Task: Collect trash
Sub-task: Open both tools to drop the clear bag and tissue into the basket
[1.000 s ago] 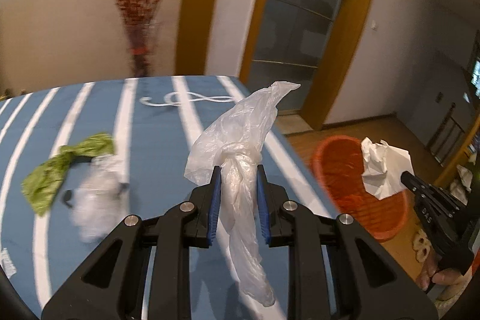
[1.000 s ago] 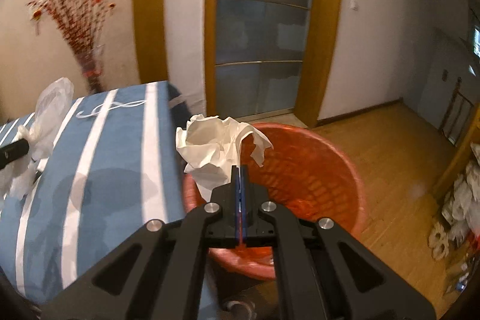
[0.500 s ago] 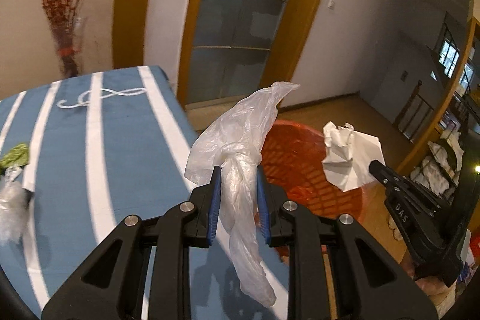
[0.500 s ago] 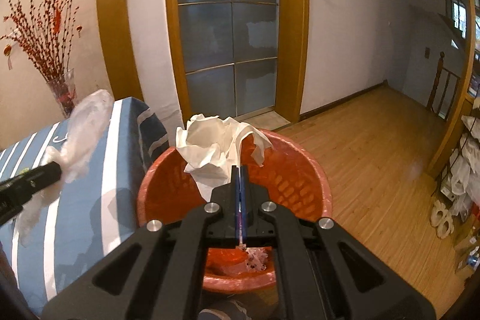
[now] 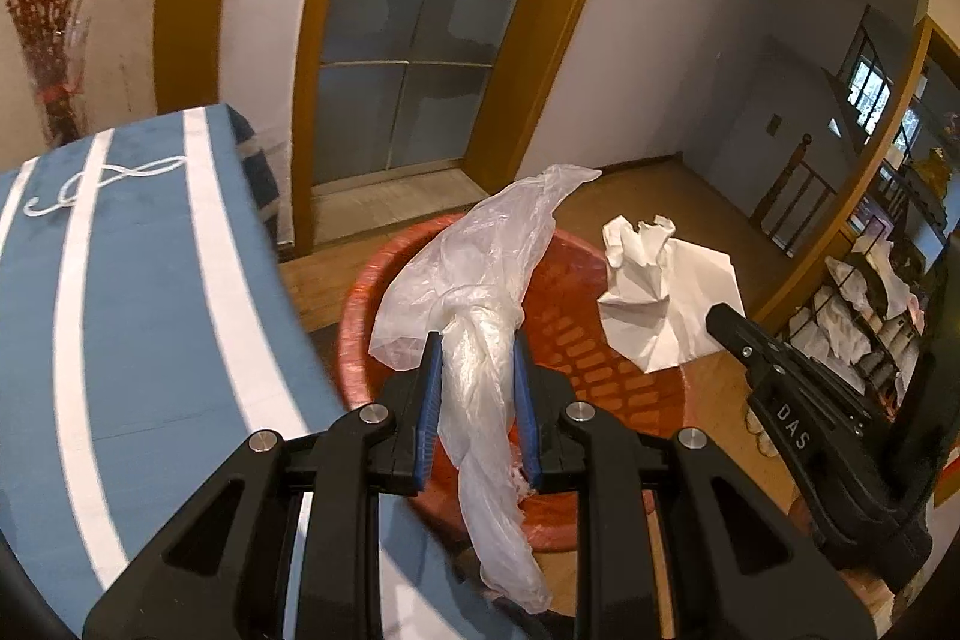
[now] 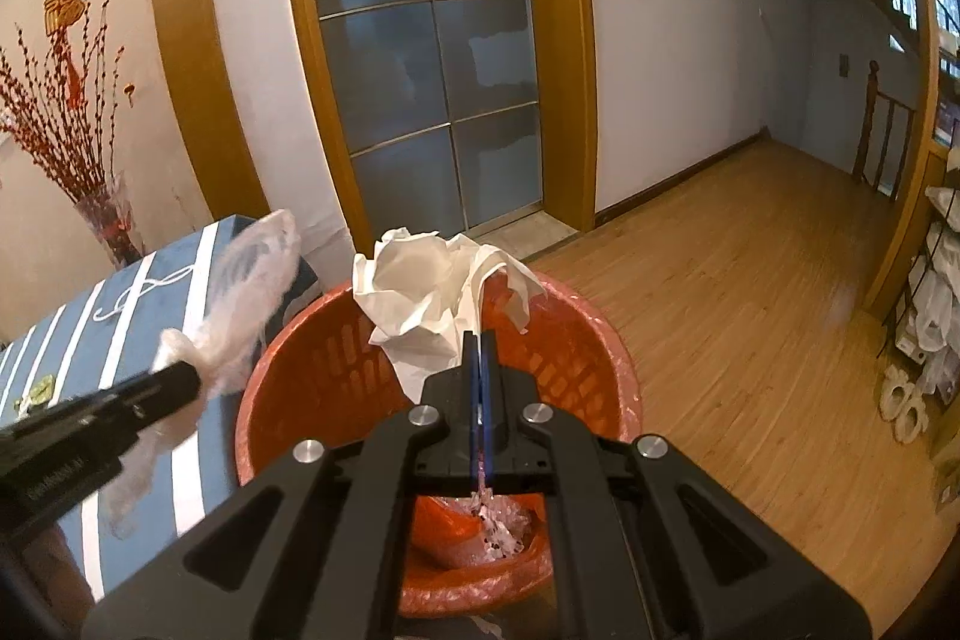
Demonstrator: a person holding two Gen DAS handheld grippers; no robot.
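My left gripper (image 5: 477, 340) is shut on a clear crumpled plastic bag (image 5: 480, 292) and holds it over the near rim of the orange trash basket (image 5: 576, 346). My right gripper (image 6: 480, 340) is shut on a crumpled white paper tissue (image 6: 432, 292) and holds it above the open basket (image 6: 312, 364). The tissue (image 5: 666, 292) and right gripper (image 5: 720, 319) show in the left wrist view over the basket's right side. The bag (image 6: 240, 304) and the left gripper's fingers (image 6: 174, 382) show in the right wrist view at the basket's left rim. Some trash (image 6: 498, 520) lies at the basket's bottom.
The blue table with white stripes (image 5: 120, 280) stands left of the basket. A glass door with a wooden frame (image 6: 420, 58) is behind it. A vase of red branches (image 6: 102, 214) stands at the table's far end. Wooden floor (image 6: 750, 292) stretches right, with shelves (image 6: 936, 292) at the far right.
Both grippers have swung from the table toward the basket with their loads. The green scrap and other trash on the table have left the left wrist view.
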